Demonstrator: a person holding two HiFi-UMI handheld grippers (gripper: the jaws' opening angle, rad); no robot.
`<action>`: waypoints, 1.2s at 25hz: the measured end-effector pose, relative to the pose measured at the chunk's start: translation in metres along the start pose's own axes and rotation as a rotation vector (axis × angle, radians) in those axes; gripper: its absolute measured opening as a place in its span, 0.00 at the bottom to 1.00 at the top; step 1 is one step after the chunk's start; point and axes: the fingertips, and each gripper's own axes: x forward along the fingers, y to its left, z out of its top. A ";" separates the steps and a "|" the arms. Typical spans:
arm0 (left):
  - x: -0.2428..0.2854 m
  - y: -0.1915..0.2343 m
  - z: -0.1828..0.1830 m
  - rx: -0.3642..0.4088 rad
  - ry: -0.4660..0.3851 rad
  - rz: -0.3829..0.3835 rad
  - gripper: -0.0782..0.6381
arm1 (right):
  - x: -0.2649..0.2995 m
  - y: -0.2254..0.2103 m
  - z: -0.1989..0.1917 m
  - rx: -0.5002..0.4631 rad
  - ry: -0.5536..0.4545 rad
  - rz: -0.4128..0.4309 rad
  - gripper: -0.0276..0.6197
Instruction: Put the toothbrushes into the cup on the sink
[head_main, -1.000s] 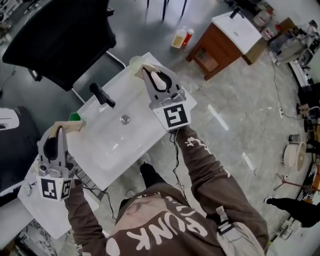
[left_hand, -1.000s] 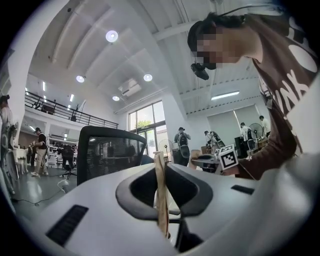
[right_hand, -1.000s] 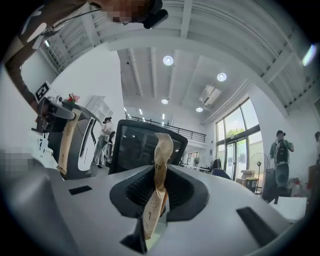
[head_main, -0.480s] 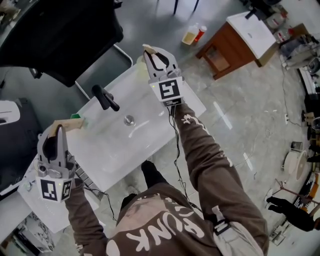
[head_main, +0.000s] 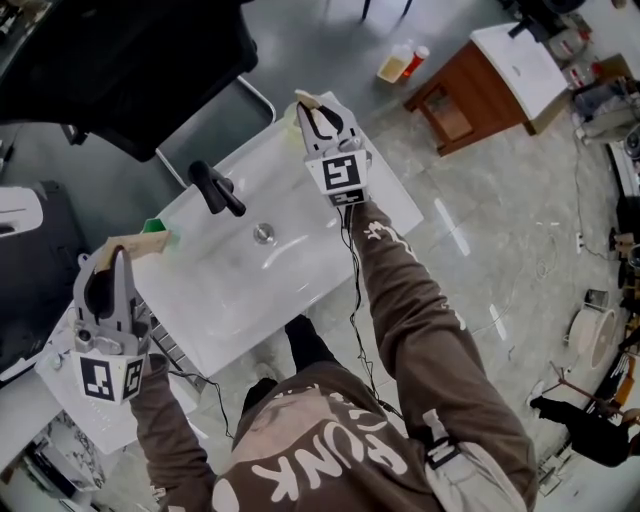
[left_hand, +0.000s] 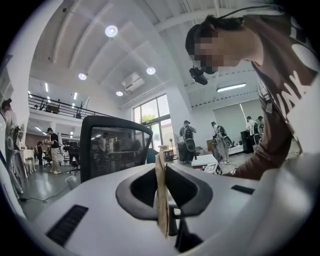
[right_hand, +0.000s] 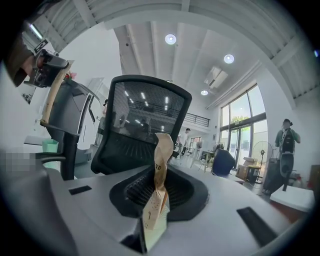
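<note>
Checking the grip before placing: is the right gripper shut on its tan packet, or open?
Shut on it: the right gripper has its jaws pinched together on the tan packet, which stands up between them.

The faucet (head_main: 215, 187) stands at the sink's (head_main: 235, 290) far edge, the drain (head_main: 264, 233) at its middle, the cup (head_main: 155, 227) at its left end. The chair (head_main: 130, 60) stands beyond; the cabinet (head_main: 475, 98) far right, 2 bottles (head_main: 404, 62) left of it.

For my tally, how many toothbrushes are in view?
2. One paper-wrapped toothbrush in the left gripper near the sink's left end; the other in the right gripper at its far corner. Others may be hidden.
</note>
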 end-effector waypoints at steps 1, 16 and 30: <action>-0.001 0.000 0.000 0.001 0.002 0.001 0.17 | 0.001 0.001 -0.003 0.001 0.004 0.001 0.14; -0.009 0.003 -0.001 0.004 0.006 0.014 0.17 | 0.003 0.003 -0.021 0.004 0.025 -0.028 0.15; -0.015 0.007 0.003 0.016 0.001 0.027 0.17 | -0.008 0.005 0.000 -0.004 -0.019 0.001 0.43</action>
